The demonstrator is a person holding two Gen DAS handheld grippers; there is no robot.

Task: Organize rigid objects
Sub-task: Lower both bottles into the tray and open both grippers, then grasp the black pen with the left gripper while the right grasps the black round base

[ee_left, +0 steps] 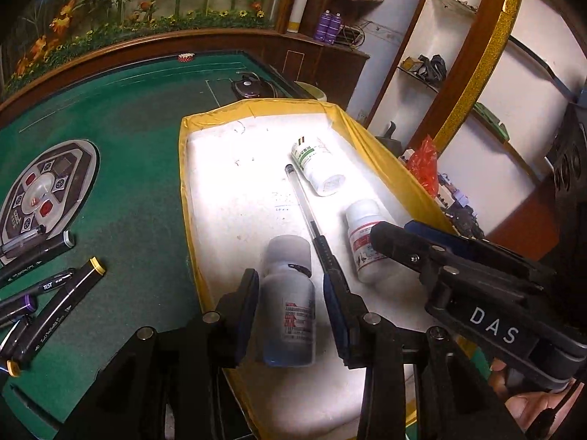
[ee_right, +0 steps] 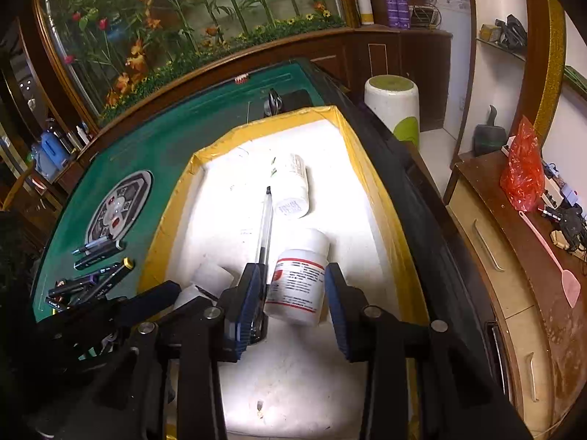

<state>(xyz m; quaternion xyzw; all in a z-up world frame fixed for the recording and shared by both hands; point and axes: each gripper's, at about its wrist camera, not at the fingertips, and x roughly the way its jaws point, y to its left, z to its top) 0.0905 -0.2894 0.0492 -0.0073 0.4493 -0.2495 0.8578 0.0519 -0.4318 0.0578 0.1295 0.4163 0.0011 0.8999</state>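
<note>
A white tray with a yellow taped rim (ee_left: 190, 198) (ee_right: 176, 198) sits on the green table. In it lie three white pill bottles and a clear pen (ee_left: 306, 212) (ee_right: 266, 223). My left gripper (ee_left: 291, 302) is open around a greyish-white bottle (ee_left: 290, 304), which lies between its fingers. My right gripper (ee_right: 293, 293) is open around a red-labelled bottle (ee_right: 299, 282) (ee_left: 363, 245); the right gripper also shows in the left wrist view (ee_left: 396, 238). A green-labelled bottle (ee_left: 317, 163) (ee_right: 291, 187) lies farther back.
Several black markers (ee_left: 47, 293) (ee_right: 91, 275) lie on the green felt left of the tray, near the table's round control panel (ee_left: 44, 190). A white stool (ee_right: 394, 106) and a wooden cabinet with a red bag (ee_right: 521, 172) stand to the right.
</note>
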